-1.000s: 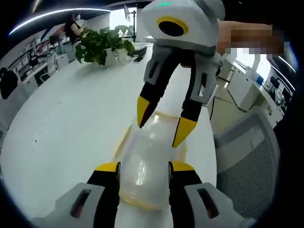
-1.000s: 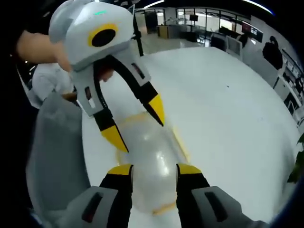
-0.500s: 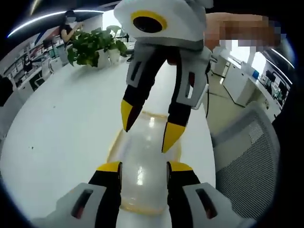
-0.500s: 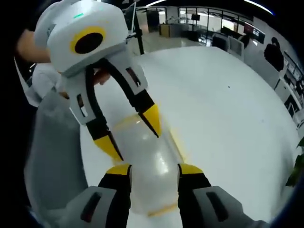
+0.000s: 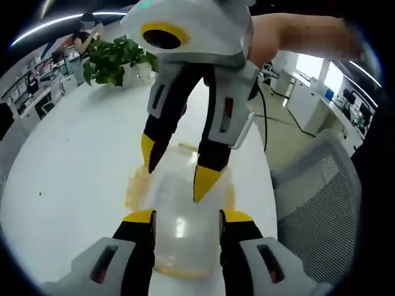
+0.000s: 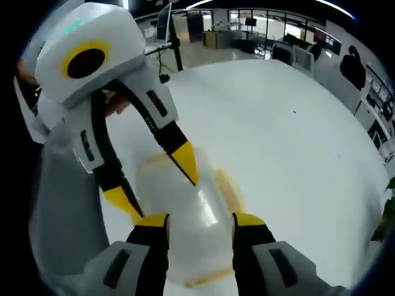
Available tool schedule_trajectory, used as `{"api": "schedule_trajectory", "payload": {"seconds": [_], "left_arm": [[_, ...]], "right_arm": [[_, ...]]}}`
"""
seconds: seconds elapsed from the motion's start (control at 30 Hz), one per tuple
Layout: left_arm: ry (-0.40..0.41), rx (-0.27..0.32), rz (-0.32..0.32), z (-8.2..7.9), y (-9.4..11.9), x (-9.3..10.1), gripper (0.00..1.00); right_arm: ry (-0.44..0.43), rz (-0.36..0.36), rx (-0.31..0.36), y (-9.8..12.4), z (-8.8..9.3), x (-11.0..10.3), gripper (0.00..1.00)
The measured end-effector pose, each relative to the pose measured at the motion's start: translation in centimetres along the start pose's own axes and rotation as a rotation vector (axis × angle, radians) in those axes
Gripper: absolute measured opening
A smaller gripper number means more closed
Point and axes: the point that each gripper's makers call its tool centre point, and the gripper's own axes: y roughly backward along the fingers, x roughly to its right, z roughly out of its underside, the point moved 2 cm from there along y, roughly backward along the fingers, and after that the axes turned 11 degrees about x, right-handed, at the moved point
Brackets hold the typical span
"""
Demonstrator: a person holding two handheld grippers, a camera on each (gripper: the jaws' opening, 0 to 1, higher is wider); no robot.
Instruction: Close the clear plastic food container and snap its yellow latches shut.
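Observation:
The clear plastic food container (image 5: 180,196) with yellow edges lies on the white table (image 5: 74,160), its lid on top. My left gripper (image 5: 188,217) is open, its yellow-tipped jaws on either side of the container's near end. My right gripper (image 5: 177,166) comes down from above onto the far part of the lid, jaws spread. In the right gripper view the same container (image 6: 194,203) sits between my open right gripper (image 6: 200,221), and the left gripper (image 6: 153,182) straddles its far end. A yellow latch (image 6: 227,185) on the side looks blurred, so whether it is snapped down cannot be told.
A potted plant (image 5: 114,58) stands at the table's far end. A grey mesh chair (image 5: 321,203) is close beside the table edge, also seen as the chair (image 6: 62,209) on the left. A person's hand (image 5: 296,34) holds the right gripper. Office desks lie beyond.
The two grippers have come closer together over the container, each reaching further along the lid. The container now looks blurred, with its yellow sides smeared.

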Motion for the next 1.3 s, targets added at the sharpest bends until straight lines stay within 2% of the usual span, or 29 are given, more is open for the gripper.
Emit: {"api": "schedule_trajectory", "payload": {"seconds": [0.17, 0.37, 0.47, 0.83, 0.93, 1.3], "left_arm": [[-0.029, -0.015, 0.012, 0.1, -0.1, 0.9, 0.41], [-0.135, -0.055, 0.008, 0.3, -0.2, 1.8, 0.42], [-0.15, -0.057, -0.003, 0.2, -0.3, 1.8, 0.42], [-0.151, -0.069, -0.009, 0.6, -0.4, 1.9, 0.42], [-0.179, -0.086, -0.009, 0.9, -0.5, 2.2, 0.42], [-0.175, -0.078, -0.017, 0.6, -0.8, 2.2, 0.43]], "right_arm": [[-0.007, 0.006, 0.005, 0.0, -0.1, 0.2, 0.4], [-0.022, 0.006, 0.007, -0.2, -0.2, 0.7, 0.43], [-0.031, 0.008, 0.008, -0.3, -0.2, 0.8, 0.45], [-0.041, -0.037, -0.014, -0.8, 0.2, 0.9, 0.48], [-0.057, -0.052, -0.015, -0.8, 0.2, 1.0, 0.48], [-0.048, -0.086, -0.024, -0.6, -0.3, 1.6, 0.5]]}}
